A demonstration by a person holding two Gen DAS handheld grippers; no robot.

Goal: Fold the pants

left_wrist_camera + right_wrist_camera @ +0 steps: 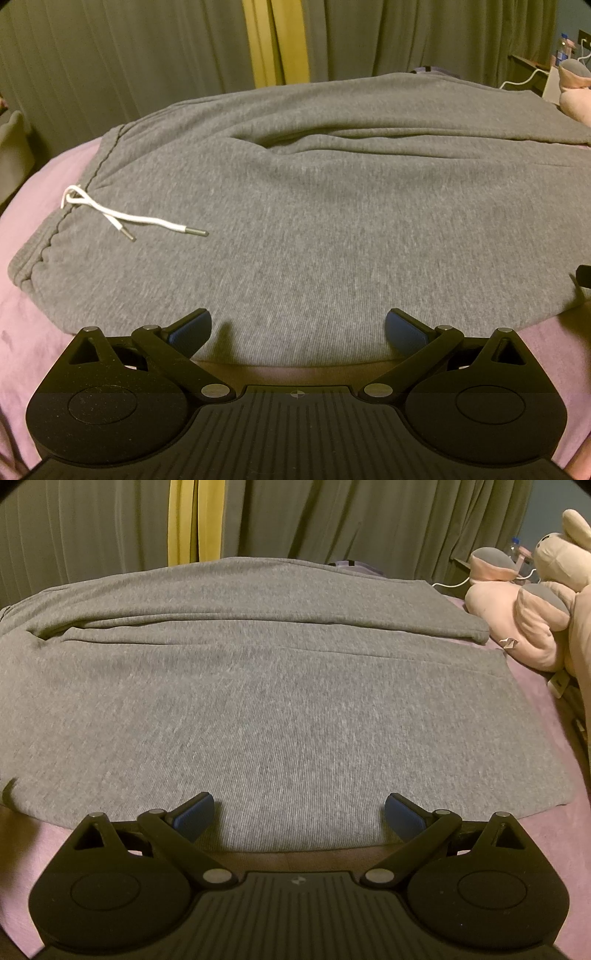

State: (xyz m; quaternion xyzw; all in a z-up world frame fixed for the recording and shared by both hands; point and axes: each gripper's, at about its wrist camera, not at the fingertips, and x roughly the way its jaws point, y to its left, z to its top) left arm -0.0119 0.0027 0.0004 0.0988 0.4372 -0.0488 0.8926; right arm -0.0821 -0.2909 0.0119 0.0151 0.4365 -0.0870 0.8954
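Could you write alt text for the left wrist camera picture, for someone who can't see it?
Grey sweatpants lie spread on a pink bedsheet, their white drawstring at the left. The open left claw sits at their near edge, gripping nothing, with green curtains behind.

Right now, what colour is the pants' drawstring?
White drawstring with metal tips; left wrist view shows it best.

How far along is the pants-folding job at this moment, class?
Done: the gray pants lie spread flat on the pink bed cover, legs side by side, drawstring on top. In hand: nothing; the left tool and right tool are open at the near edge. Left: every fold.
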